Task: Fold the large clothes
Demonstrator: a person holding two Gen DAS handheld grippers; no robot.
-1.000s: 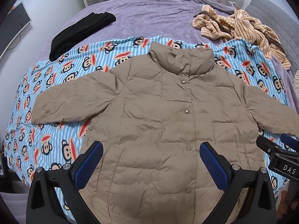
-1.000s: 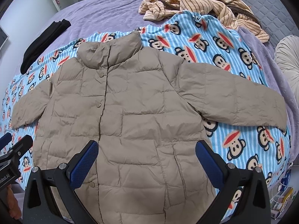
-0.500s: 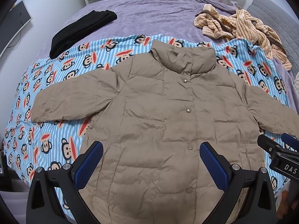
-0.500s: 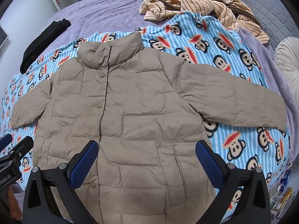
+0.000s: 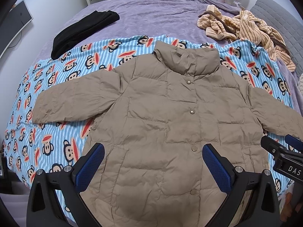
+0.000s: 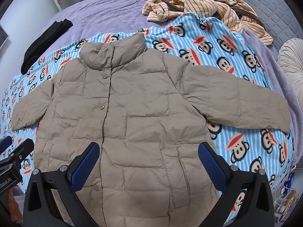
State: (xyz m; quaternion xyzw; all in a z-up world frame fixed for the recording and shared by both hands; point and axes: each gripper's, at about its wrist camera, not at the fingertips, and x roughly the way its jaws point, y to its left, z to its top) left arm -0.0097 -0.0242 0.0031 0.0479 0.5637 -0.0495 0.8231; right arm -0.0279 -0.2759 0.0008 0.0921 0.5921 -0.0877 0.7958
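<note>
Bedroom; bed under a purple cover, with a blue striped monkey-print blanket across its near half. Black garment far left, striped tan robe far right, both off the blanket.

Jacket lies flat on the blanket, front up, snaps closed, both sleeves spread sideways.

Change over the last second: almost none. Jacket has not shifted; no crease or fold has appeared. Both views have drifted only slightly, the jacket sitting a little lower in the left wrist view. Judgement: folding has not begun; the pause looks like alignment before a first grasp.

Orientation: collar points to the far side of the bed, hem toward the camera. Long axis runs near-to-far along the snap line; sleeve line crosses it left to right.

Left gripper: fingers spread wide, holding nothing, above the lower left front. Right gripper: fingers spread wide, holding nothing, above the lower right front.
</note>
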